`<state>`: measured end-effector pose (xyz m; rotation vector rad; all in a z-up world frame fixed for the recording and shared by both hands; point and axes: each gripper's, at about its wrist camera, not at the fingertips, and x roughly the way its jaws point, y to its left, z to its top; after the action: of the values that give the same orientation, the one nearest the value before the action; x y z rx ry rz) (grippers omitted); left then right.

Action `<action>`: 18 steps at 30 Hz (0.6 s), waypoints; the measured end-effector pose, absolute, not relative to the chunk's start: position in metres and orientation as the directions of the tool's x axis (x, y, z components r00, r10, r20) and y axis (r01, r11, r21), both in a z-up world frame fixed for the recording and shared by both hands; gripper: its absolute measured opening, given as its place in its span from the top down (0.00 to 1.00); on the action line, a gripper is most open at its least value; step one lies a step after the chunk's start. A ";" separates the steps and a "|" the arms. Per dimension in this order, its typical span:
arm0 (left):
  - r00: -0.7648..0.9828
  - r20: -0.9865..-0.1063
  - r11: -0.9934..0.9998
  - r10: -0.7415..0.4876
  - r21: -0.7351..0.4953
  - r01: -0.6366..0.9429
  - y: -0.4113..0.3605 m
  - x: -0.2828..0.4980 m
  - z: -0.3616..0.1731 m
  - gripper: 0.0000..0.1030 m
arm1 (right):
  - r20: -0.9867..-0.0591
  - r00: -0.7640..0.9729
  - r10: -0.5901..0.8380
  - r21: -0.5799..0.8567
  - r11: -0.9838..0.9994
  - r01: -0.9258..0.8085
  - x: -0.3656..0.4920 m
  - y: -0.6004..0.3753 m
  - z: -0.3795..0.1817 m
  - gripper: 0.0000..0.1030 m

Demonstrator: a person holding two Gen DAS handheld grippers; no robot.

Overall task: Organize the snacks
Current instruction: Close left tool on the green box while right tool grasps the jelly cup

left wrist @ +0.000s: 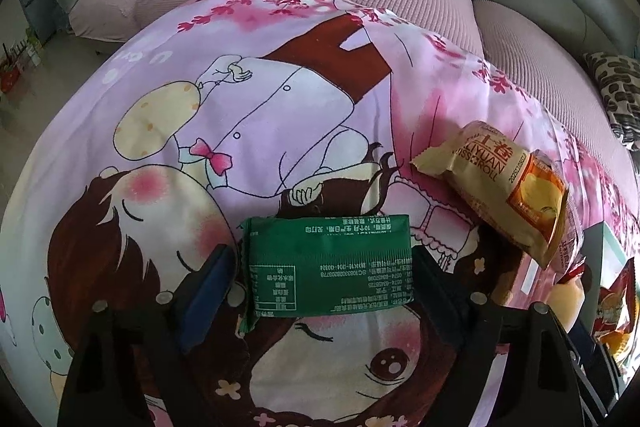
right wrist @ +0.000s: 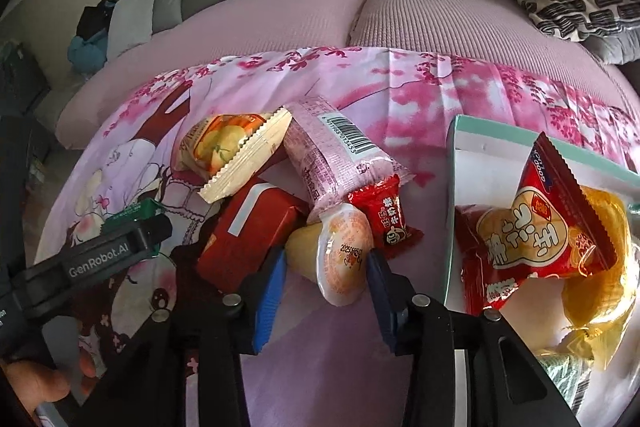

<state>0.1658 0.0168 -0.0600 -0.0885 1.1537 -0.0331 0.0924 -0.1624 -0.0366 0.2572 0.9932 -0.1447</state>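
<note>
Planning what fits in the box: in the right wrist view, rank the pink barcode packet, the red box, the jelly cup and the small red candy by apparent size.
1. pink barcode packet and red box: look alike; the box is partly hidden, so unranked.
2. jelly cup, though it is nearest the camera, which enlarges it.
3. small red candy.

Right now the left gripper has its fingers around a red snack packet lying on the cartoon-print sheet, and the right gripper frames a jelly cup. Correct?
Not quite: the packet between the left gripper fingers is green, not red, as the left wrist view shows. This green snack packet lies on the cartoon-print sheet. The rest holds: the right gripper frames the jelly cup.
</note>
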 end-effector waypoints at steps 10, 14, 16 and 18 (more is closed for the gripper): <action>0.401 -0.914 0.997 -0.066 -0.076 -0.010 0.015 0.168 -0.061 0.25 | -0.843 0.534 -0.062 0.072 0.971 0.226 0.098 -0.155 -0.040 0.54; 0.401 -0.914 0.997 -0.065 -0.076 -0.013 0.016 0.167 -0.060 0.29 | -0.846 0.527 -0.080 0.048 0.973 0.224 0.099 -0.153 -0.041 0.55; 0.401 -0.914 0.997 -0.068 -0.080 -0.014 0.018 0.166 -0.059 0.31 | -0.845 0.529 -0.078 0.052 0.973 0.227 0.099 -0.153 -0.041 0.56; 0.401 -0.913 0.995 -0.079 -0.095 -0.019 0.020 0.166 -0.057 0.32 | -0.843 0.533 -0.070 0.063 0.972 0.228 0.098 -0.155 -0.041 0.56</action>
<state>0.1656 0.0199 -0.0569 -0.0954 1.1583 -0.0381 0.0981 -0.1547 -0.0405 0.1736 0.9939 -0.1786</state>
